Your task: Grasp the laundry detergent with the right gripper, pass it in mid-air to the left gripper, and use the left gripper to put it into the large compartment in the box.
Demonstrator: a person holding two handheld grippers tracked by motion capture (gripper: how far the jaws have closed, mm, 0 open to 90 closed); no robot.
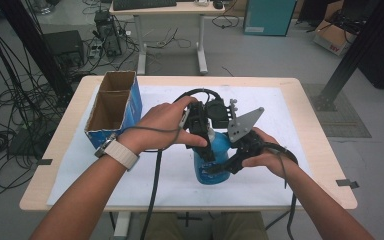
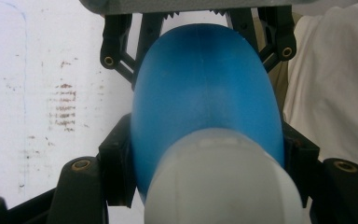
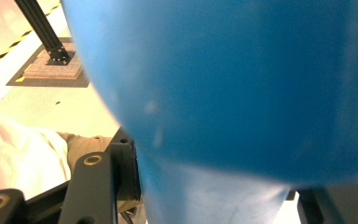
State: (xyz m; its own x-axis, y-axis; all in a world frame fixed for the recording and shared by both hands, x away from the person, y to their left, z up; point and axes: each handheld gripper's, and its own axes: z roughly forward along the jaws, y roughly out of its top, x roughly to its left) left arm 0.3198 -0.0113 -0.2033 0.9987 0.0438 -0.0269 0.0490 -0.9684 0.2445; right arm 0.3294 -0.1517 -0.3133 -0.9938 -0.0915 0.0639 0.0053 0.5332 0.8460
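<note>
Both hand-held grippers clamp a blue bottle (image 1: 215, 160) above the white-covered table (image 1: 280, 115), cables littering the floor.

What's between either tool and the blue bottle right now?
Nothing visible. Both tools are already shut on the blue bottle: the left tool clamps it near its white cap, the right tool grips the body. The cardboard box stands apart on the table's left.
</note>
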